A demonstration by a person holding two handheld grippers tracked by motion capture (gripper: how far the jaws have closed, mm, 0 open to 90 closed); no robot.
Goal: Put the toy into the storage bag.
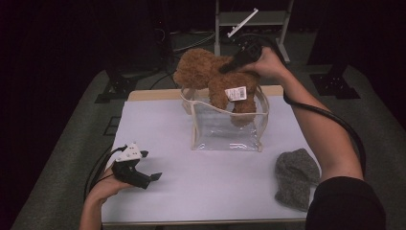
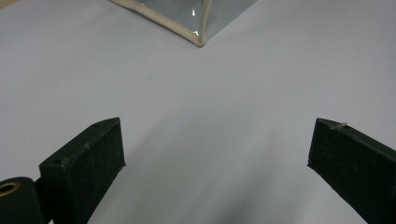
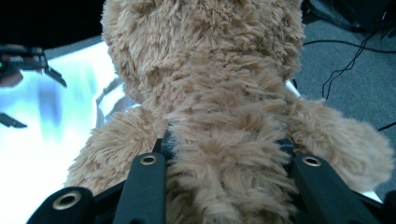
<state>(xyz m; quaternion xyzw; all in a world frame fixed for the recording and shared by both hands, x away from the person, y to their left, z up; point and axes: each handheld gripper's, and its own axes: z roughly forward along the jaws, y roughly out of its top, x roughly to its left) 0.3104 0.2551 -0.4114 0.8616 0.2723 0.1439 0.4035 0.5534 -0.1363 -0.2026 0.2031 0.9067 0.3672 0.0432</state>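
surface [image 1: 163,191]: white, carries the lot
clear bag [image 1: 225,132]: my landmark, mouth open upward, nothing in it but one bear leg dipping in
teddy bear [image 1: 210,76]: right over the bag mouth, body tilted, straight down gets it in
right fingers [image 3: 224,154]: clamped on bear's body
left fingers [image 1: 143,177]: wide open, empty, well off the bag
grey hat [image 1: 297,177]: right of bag

You have a white table [image 1: 158,124] filling the middle of the high view, with a strip of bare wood along its far edge. Directly on it, just right of centre, stands a clear plastic bag [image 1: 225,127] with cream piping, upright and open at the top. At the lower right of the frame, near the table's right edge, lies a grey knitted hat [image 1: 296,177], well apart from the bag.
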